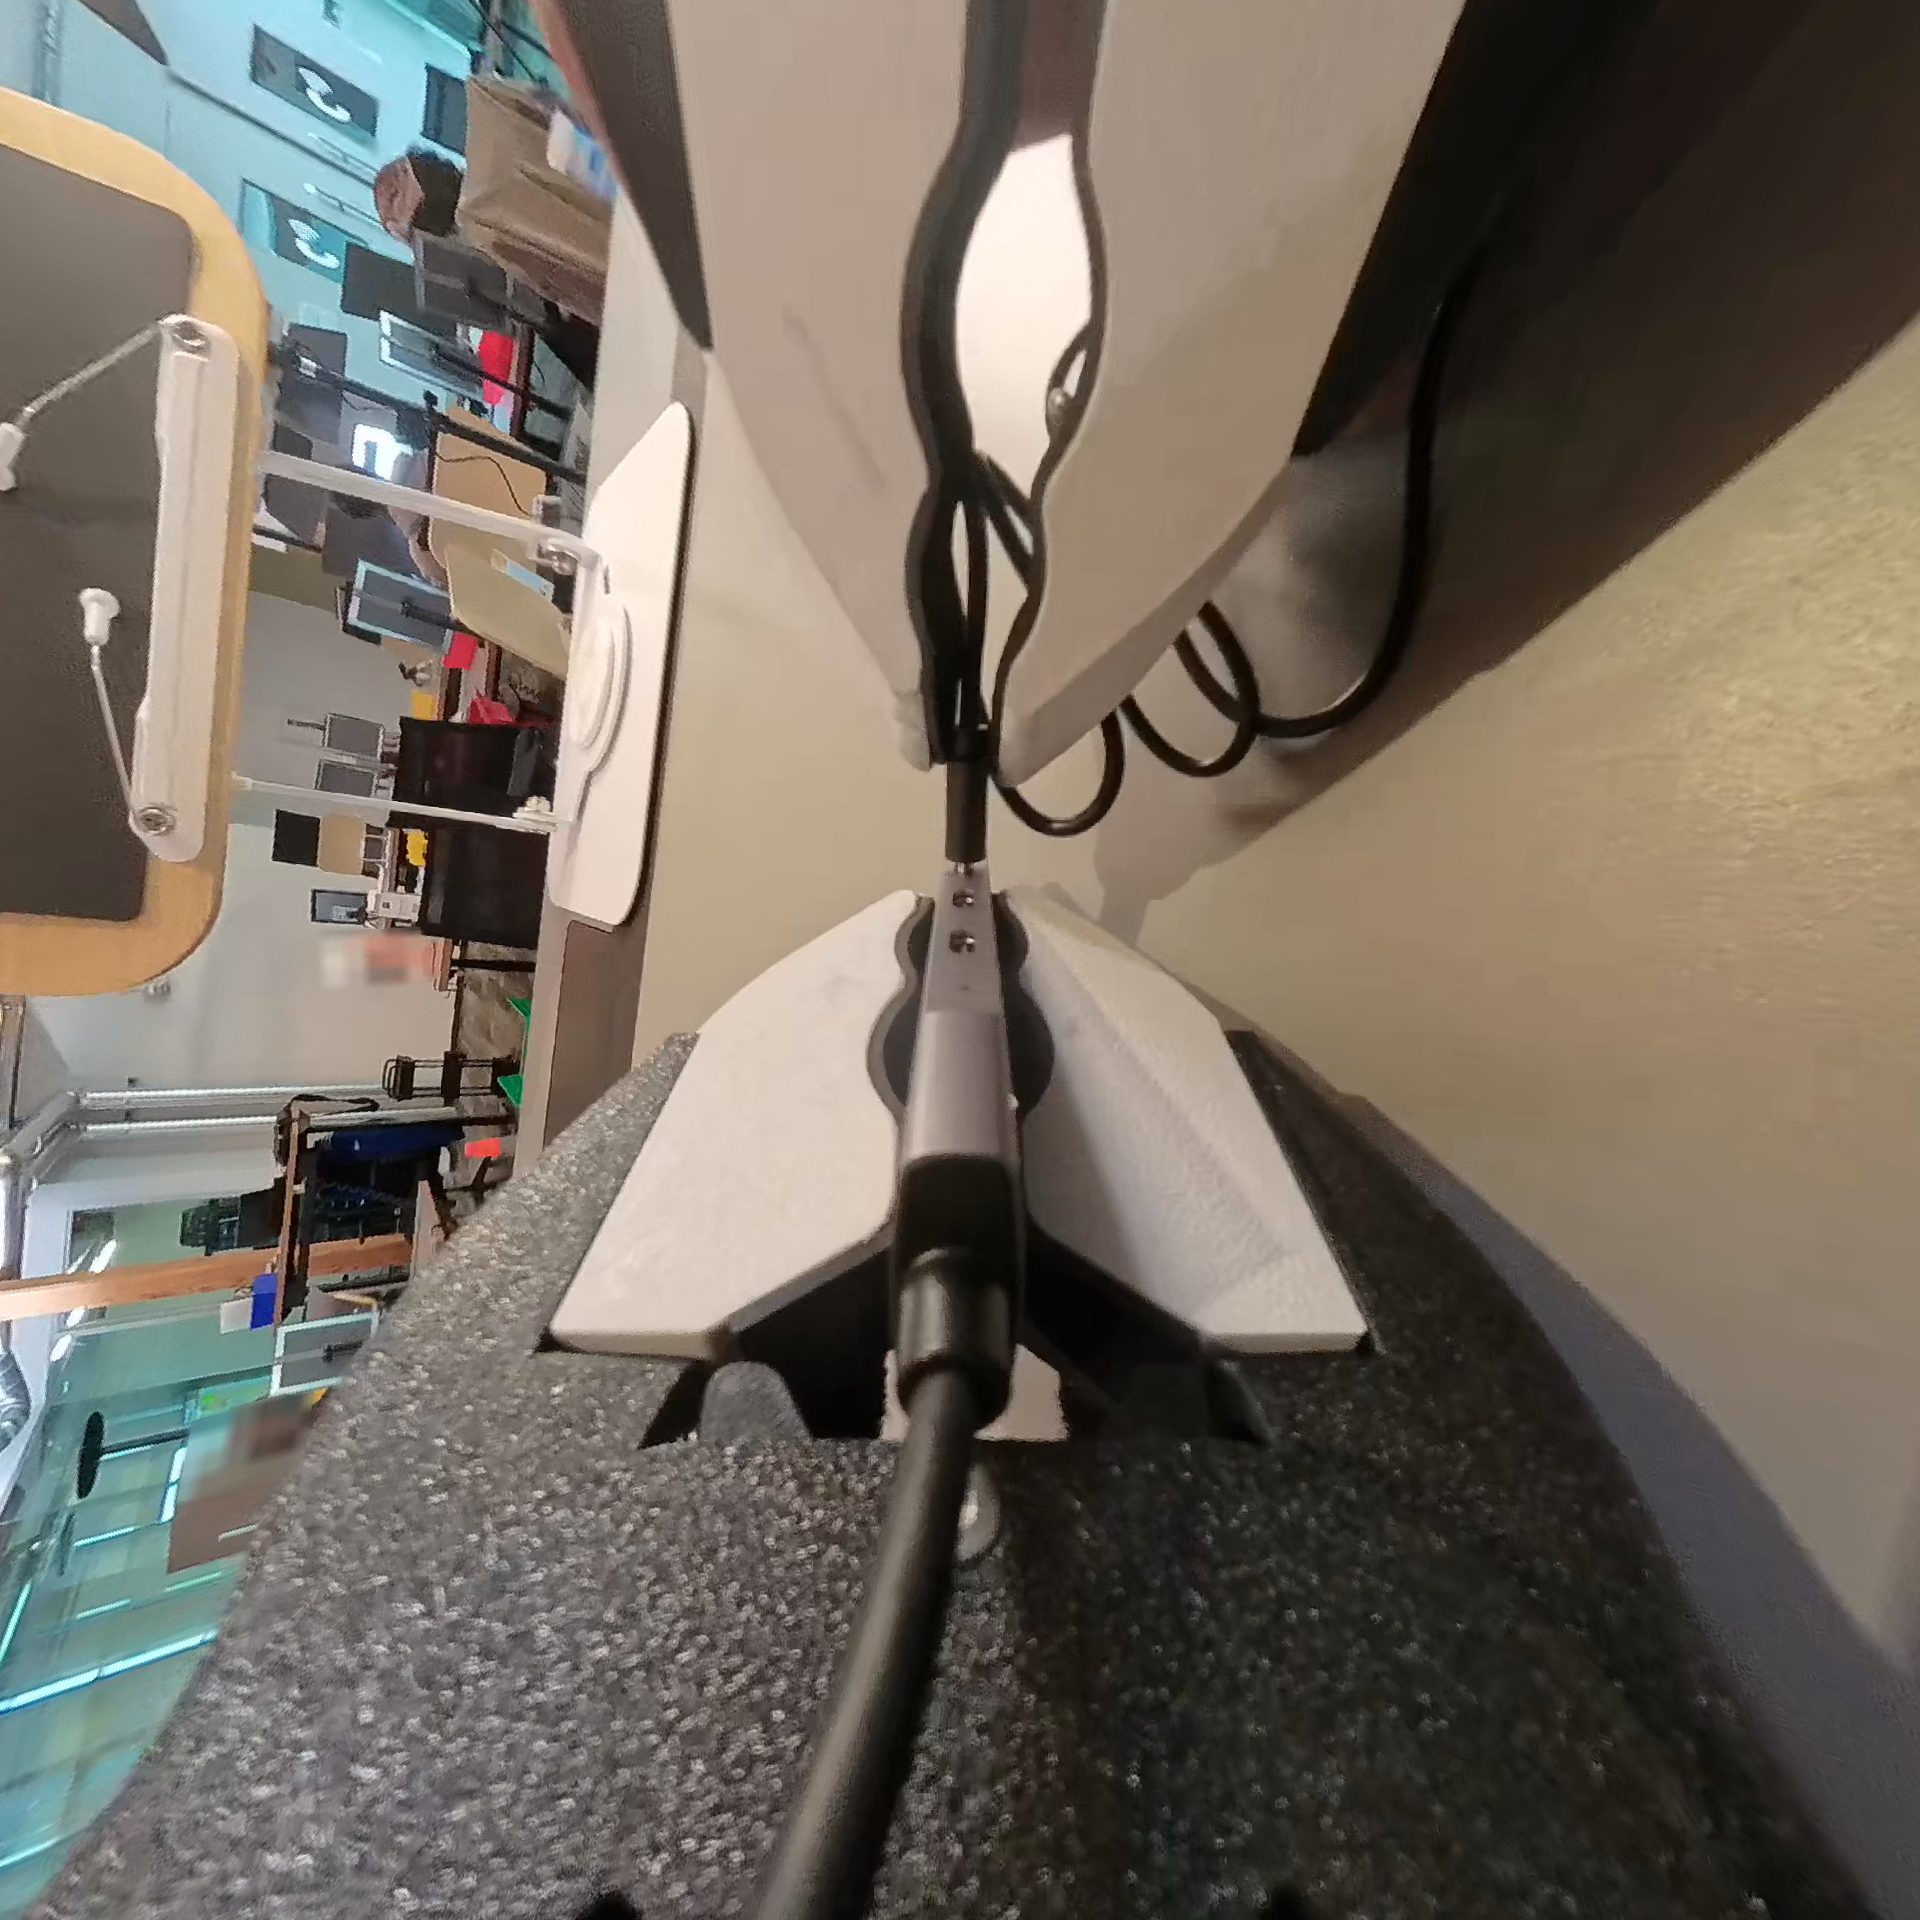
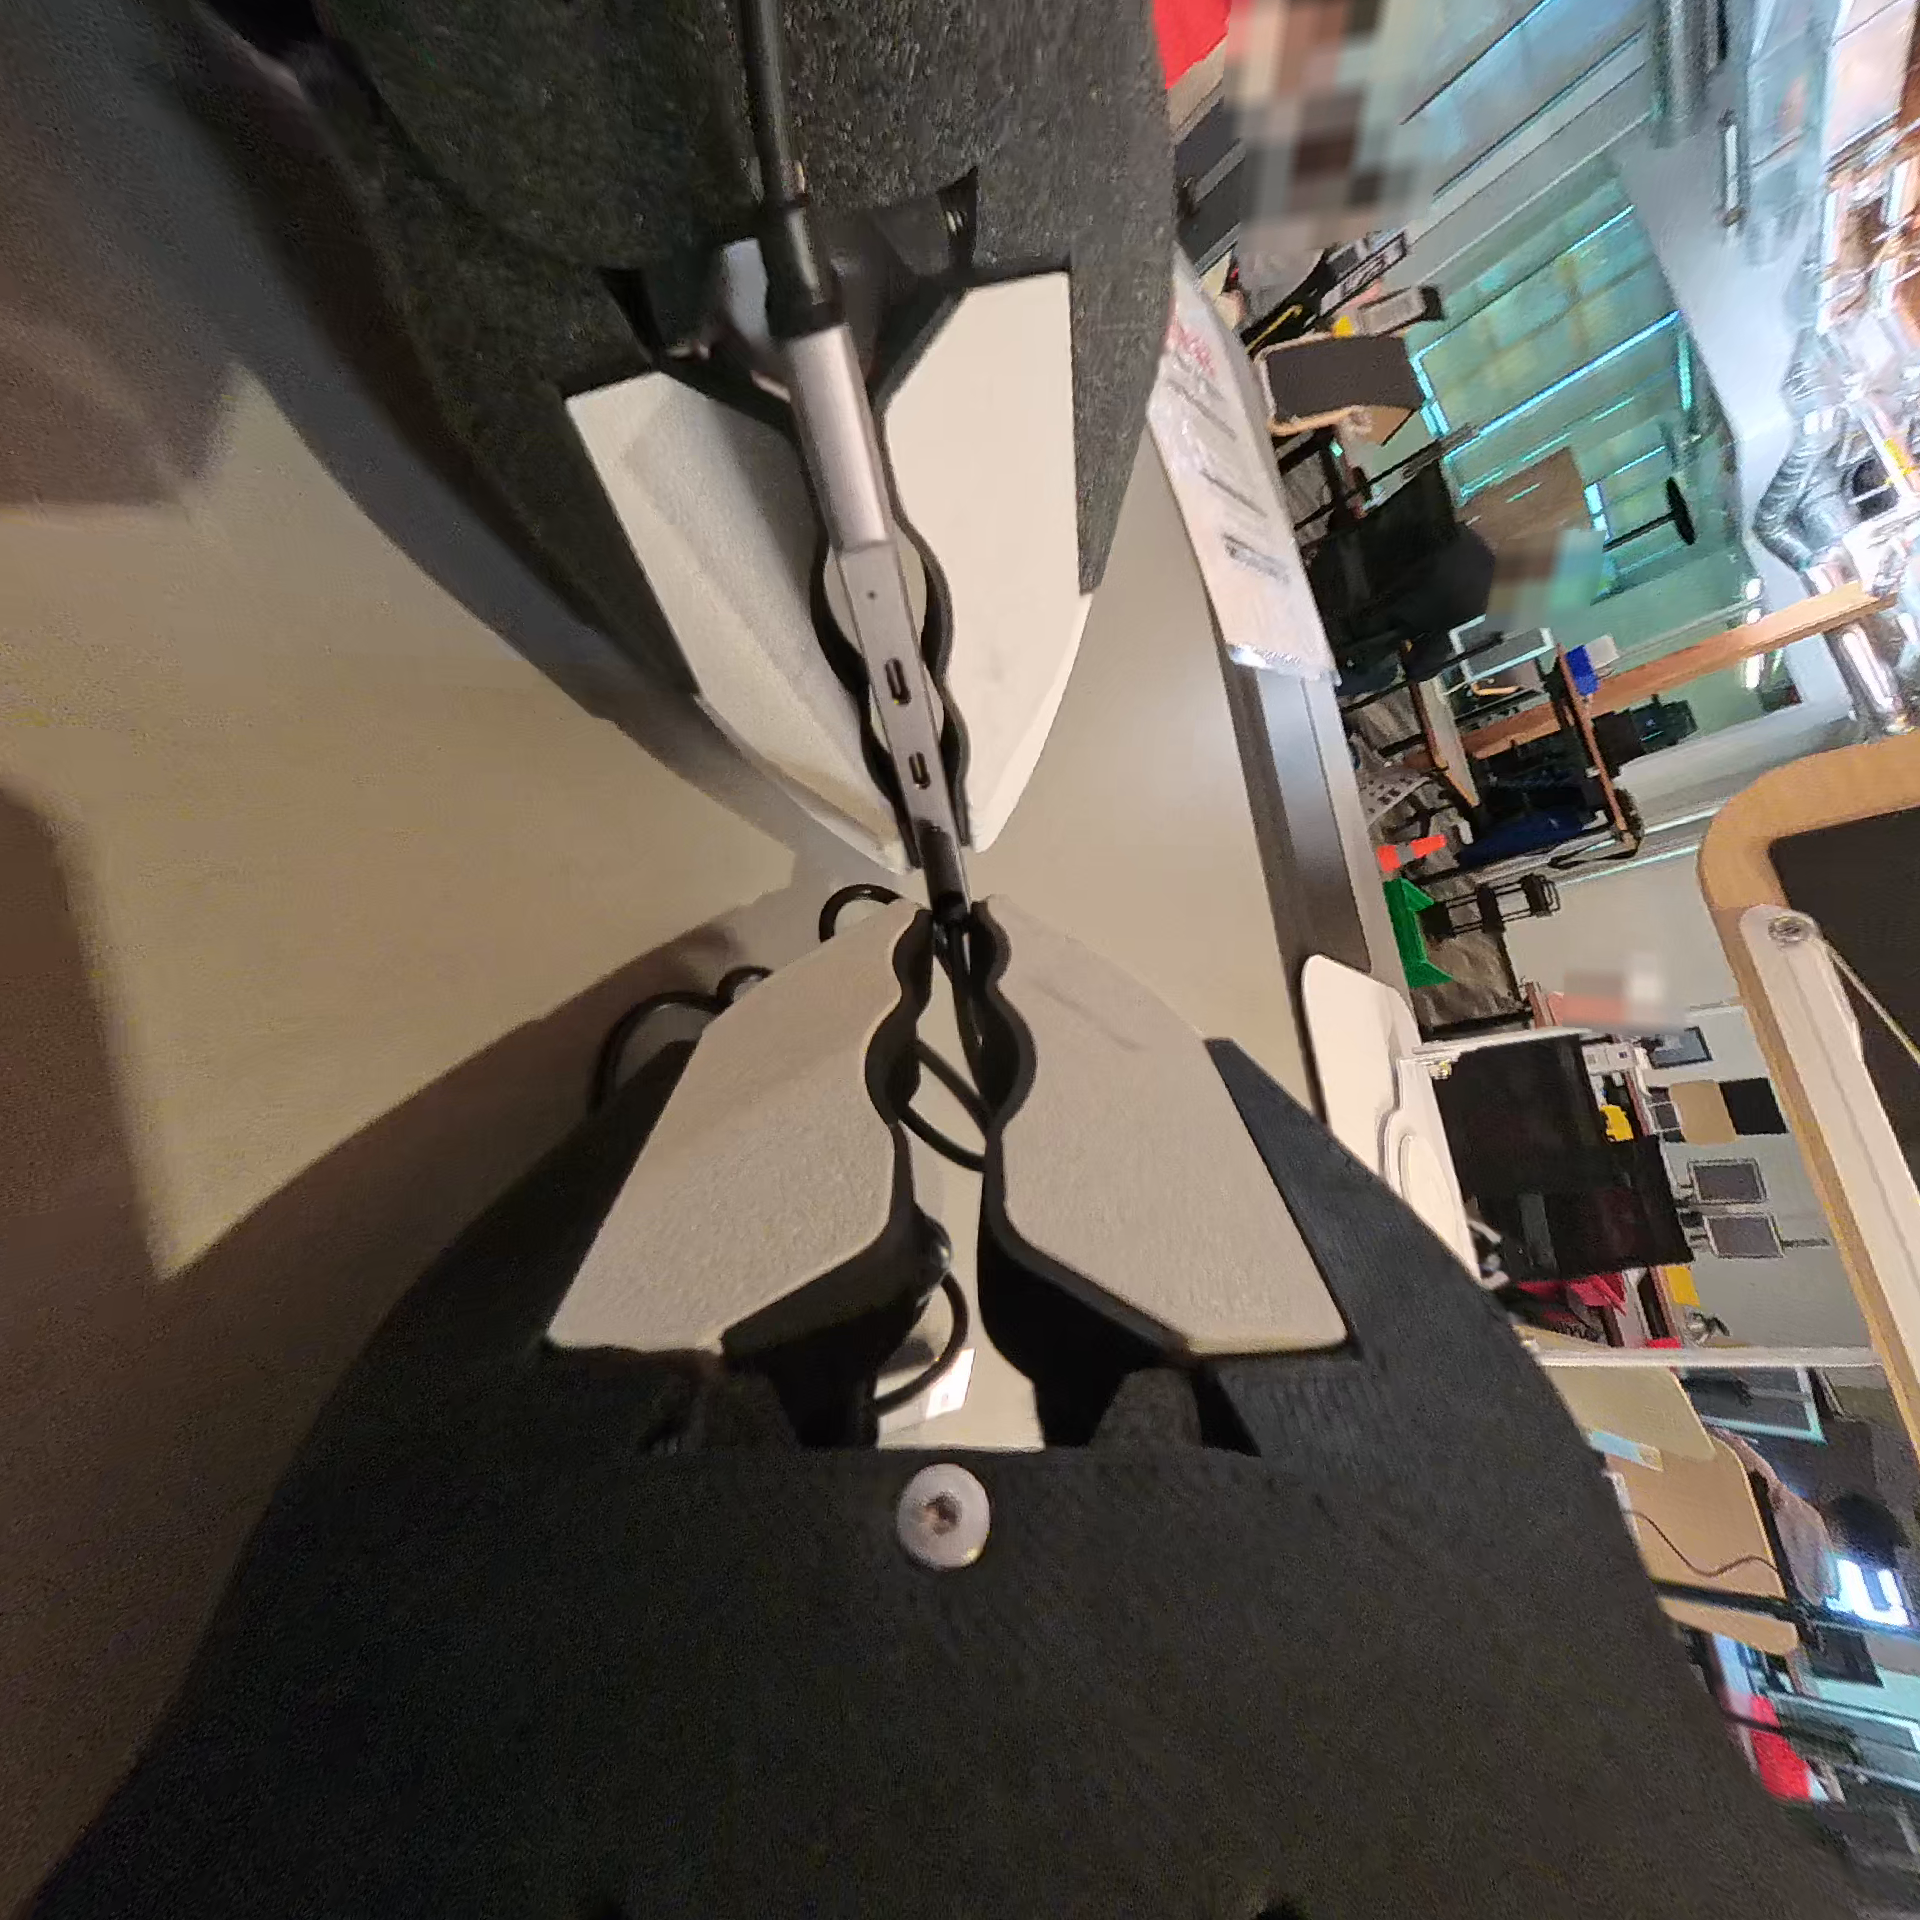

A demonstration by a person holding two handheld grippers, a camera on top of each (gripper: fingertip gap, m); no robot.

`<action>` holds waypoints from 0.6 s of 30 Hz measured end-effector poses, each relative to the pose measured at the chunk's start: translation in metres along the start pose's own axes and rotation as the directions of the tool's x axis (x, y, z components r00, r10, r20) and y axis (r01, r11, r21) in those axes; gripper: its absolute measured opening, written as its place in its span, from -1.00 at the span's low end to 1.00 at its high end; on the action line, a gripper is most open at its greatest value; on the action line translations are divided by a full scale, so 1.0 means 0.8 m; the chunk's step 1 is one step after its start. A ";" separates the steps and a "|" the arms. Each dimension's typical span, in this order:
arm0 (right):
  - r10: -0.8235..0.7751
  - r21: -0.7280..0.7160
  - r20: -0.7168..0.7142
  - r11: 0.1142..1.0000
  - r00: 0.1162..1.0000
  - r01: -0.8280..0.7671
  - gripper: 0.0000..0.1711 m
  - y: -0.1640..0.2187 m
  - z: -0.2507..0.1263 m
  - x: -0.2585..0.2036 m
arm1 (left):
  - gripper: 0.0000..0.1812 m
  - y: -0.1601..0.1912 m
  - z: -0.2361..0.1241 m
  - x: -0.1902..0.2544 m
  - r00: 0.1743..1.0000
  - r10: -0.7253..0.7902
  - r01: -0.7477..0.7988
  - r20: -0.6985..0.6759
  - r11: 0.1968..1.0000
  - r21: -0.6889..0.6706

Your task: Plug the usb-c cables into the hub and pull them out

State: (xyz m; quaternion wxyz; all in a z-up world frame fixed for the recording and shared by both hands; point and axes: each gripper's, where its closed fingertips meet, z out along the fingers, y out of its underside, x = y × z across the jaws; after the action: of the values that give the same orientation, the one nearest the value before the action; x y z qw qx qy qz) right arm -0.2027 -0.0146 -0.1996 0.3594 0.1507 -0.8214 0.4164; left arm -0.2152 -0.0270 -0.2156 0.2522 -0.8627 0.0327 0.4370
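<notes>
My left gripper (image 1: 961, 899) is shut on a slim grey hub (image 1: 961, 971), which points away from the camera with two small ports on its edge. The hub's own black lead (image 1: 914, 1455) runs back toward the camera. My right gripper (image 2: 951, 920) is shut on the black usb-c cable plug (image 2: 945, 873). It faces the left gripper tip to tip. The plug (image 1: 961, 810) meets the end of the hub (image 2: 883, 644). I cannot tell how deep it sits. The right gripper (image 1: 961, 743) comes in from the top of the left wrist view.
Loose black cable loops (image 1: 1195, 717) lie on the beige table (image 1: 1558, 831) behind the right gripper. A white pad (image 1: 623, 675) lies farther along the table. A sheet of paper (image 2: 1236, 499) lies near the table edge. A wood-rimmed black board (image 1: 94, 540) stands beyond. The grippers are tip to tip, or close to it.
</notes>
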 end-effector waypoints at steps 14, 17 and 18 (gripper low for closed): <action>-0.068 -0.019 -0.034 0.998 0.997 0.067 -0.92 -0.007 0.005 -0.005 | -0.86 -0.009 -0.005 0.002 1.000 -0.018 0.018 0.005 0.998 0.067; -0.031 -0.006 -0.030 1.000 0.999 0.031 -0.92 -0.005 0.003 -0.001 | -0.77 -0.007 -0.003 0.004 0.994 -0.110 0.110 -0.016 0.992 0.067; -0.021 -0.003 -0.037 1.000 0.999 0.021 -0.92 -0.004 0.002 0.002 | -0.73 -0.003 -0.003 0.004 0.991 -0.134 0.134 -0.017 0.990 0.047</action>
State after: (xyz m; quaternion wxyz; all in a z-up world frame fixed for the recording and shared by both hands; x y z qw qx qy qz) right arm -0.2027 -0.0176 -0.1973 0.3789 0.1512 -0.8135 0.4144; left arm -0.2108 -0.0254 -0.2156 0.3015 -0.8597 -0.0130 0.4120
